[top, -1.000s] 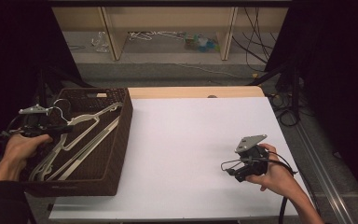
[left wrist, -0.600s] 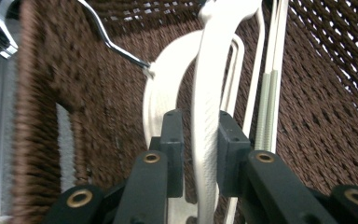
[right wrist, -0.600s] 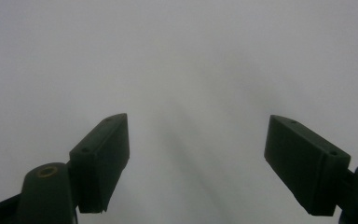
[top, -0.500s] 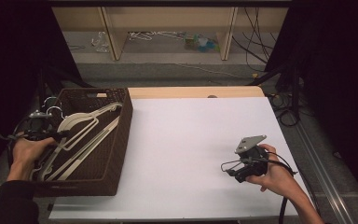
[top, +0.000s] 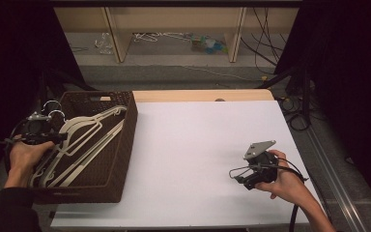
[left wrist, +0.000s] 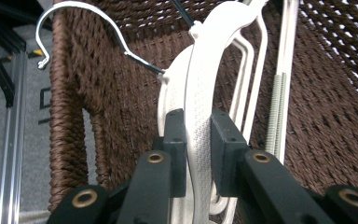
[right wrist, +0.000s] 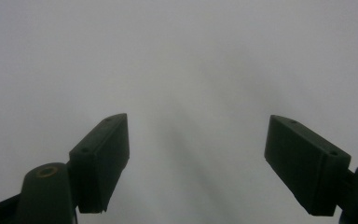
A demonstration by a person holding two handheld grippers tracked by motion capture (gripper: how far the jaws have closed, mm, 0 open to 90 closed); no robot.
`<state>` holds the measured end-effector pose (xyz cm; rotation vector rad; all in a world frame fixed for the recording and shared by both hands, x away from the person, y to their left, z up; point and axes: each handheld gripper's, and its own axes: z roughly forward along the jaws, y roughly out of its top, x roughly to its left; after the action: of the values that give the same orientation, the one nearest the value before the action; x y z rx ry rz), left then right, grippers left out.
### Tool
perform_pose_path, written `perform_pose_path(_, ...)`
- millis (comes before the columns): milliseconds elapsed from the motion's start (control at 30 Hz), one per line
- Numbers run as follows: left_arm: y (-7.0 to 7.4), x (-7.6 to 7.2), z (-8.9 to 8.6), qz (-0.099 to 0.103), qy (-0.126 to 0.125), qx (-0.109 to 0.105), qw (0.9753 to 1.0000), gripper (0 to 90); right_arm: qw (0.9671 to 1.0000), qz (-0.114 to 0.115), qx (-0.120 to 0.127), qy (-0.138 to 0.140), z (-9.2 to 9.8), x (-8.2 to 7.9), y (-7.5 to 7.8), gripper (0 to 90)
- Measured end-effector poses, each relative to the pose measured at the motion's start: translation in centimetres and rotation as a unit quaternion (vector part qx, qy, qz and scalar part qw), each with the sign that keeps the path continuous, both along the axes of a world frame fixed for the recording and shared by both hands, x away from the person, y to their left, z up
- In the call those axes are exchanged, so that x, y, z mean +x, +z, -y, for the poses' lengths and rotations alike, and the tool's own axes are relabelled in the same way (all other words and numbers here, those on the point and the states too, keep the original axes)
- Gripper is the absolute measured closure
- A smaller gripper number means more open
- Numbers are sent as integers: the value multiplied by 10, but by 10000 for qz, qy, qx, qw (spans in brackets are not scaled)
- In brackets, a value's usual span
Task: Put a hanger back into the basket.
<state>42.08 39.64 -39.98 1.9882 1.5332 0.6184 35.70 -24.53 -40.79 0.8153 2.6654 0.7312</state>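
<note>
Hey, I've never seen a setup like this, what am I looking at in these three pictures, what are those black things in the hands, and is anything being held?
A person sits at a white table and holds a handheld two-jaw gripper in each hand. The high view comes from a fixed camera above, looking down. The other two come from small cameras riding on the grippers, looking along their black jaws.

At the table's left stands a brown woven basket with several white hangers lying in it. The left gripper reaches into it, and its jaws are closed on the flat arm of one white hanger, whose metal hook curves over the basket wall.

The right gripper rests near the table's right front. In its own view its jaws stand wide apart above the bare white surface, holding nothing.
</note>
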Motion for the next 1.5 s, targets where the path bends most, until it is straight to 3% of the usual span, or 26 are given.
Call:
perform_pose_path(167,-2,4,2,-52,277,72,9996,762,9999,80,29,87,0,1,-2,228)
perform_pose_path(333,8,-1,5,-48,423,157,9990,570,10000,51,41,68,1,1,0,227)
perform_pose_path(400,16,-5,9,163,615,126,9979,470,10000,65,29,59,0,1,-1,226)
perform_pose_path(533,36,-17,15,550,671,90,9962,426,10000,70,39,57,1,1,-1,227)
perform_pose_path(667,63,-39,31,1070,454,21,9932,398,9999,89,108,54,2,1,0,225)
perform_pose_path(733,74,-52,43,1336,325,-169,9904,372,9993,285,247,68,3,2,-1,223)
perform_pose_path(800,81,-66,58,1519,123,-294,9879,352,9991,207,368,-29,3,1,2,221)
perform_pose_path(867,84,-79,74,1642,-107,-365,9857,334,9982,349,486,-58,5,1,4,217)
perform_pose_path(1067,78,-112,123,1856,-713,-776,9770,283,9950,631,750,-210,7,1,8,214)
perform_pose_path(1133,75,-121,136,1944,-938,-862,9726,271,9941,667,826,-233,7,0,10,212)
perform_pose_path(1233,67,-132,154,1987,-1070,-1040,9686,221,9918,776,968,-320,8,-2,11,201)
perform_pose_path(1367,50,-147,175,1985,-1407,-1096,9637,197,9888,834,1169,-403,7,-10,10,187)
perform_pose_path(1433,44,-151,181,1973,-1443,-1177,9625,185,9881,875,1206,-380,6,-15,9,185)
perform_pose_path(1500,35,-156,189,2003,-1570,-1122,9605,179,9866,900,1286,-437,5,-20,7,184)
